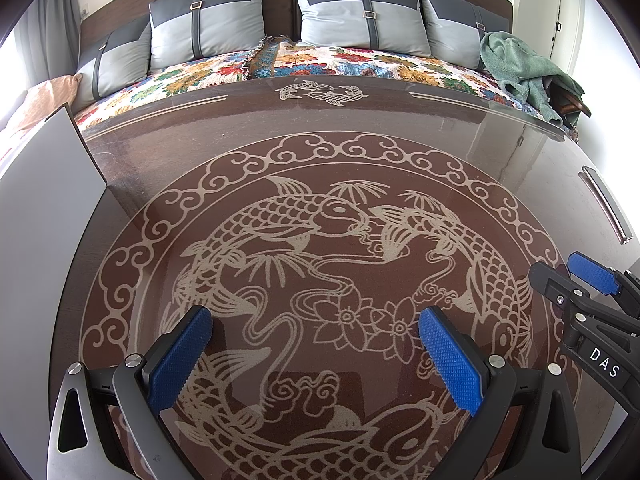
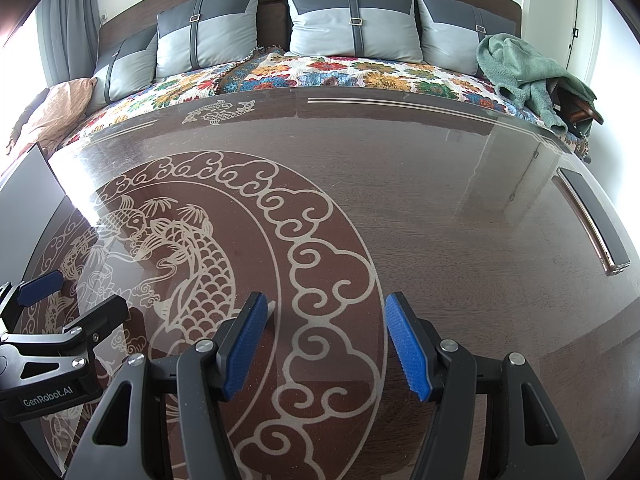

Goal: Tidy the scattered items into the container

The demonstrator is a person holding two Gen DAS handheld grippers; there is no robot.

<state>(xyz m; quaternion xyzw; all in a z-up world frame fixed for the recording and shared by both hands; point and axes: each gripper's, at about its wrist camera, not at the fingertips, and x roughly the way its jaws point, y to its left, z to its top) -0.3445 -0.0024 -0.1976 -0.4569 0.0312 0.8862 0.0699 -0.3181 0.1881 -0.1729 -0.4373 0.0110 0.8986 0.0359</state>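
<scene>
My left gripper (image 1: 316,336) is open and empty, low over the brown glass-topped table (image 1: 320,120) with a carp pattern. My right gripper (image 2: 326,324) is open and empty too, over the cloud border of the pattern. Each gripper shows in the other's view: the right one at the right edge (image 1: 592,280), the left one at the left edge (image 2: 60,300). A dark phone-like slab (image 1: 606,204) lies flat near the table's right edge; it also shows in the right wrist view (image 2: 592,220). A white box wall (image 1: 44,184) stands at the left, seen also in the right wrist view (image 2: 28,184).
Behind the table is a bed with a floral cover (image 1: 360,60) and grey pillows (image 1: 360,16). A green towel (image 1: 520,68) is heaped on a dark object at the bed's right end. A peach cushion (image 2: 64,100) lies at the left.
</scene>
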